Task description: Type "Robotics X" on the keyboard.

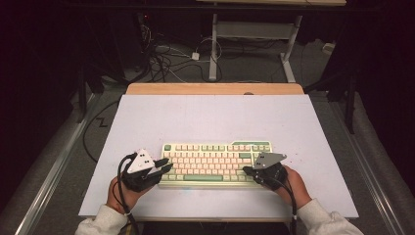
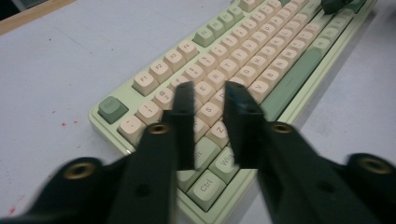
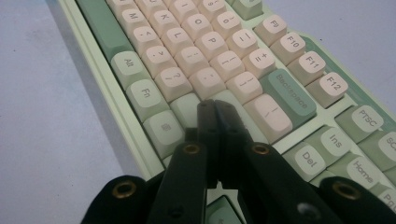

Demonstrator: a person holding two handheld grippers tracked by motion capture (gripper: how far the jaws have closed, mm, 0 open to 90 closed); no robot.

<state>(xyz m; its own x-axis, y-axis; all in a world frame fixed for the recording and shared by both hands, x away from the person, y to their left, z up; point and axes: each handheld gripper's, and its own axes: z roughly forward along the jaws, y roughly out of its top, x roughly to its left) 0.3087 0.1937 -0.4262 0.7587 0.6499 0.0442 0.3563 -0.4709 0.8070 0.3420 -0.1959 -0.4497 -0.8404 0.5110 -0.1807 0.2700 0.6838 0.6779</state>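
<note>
Keyboard work at a pale grey tabletop [image 1: 205, 115]: a person holds a black two-jaw gripper in each hand over a mint-green mechanical keyboard with cream and green keycaps [image 1: 215, 161], which lies flat near the front edge of the table, just ahead of both hands.

At the keyboard's left end, the left gripper [image 2: 211, 95] hangs over the letter keys with its jaws drawn in to a narrow gap; nothing sits between them, and cream keycaps show through the slot. The gripper view is smeared, so whether the tips touch a key cannot be told. At the right end, the right gripper [image 3: 215, 108] has its jaws pressed fully together, their joined tip resting at or just above the light key below the green Backspace key [image 3: 290, 92]; contact there cannot be confirmed either. In the high view the left gripper [image 1: 165, 164] and the right gripper [image 1: 247, 170] flank the green space bar [image 1: 203, 177], sleeves and hands entering from below.

Judged from these positions, the work looks like pressing single keys with closed tips. The risks follow from that. Jaws not fully shut on the left could straddle a keycap edge and depress two neighbours at once, or wedge between caps and lever one off. A tip coming down off-centre may skid onto the next key. Hard sideways pressure from either hand could slide the unsecured keyboard across the smooth table.
</note>
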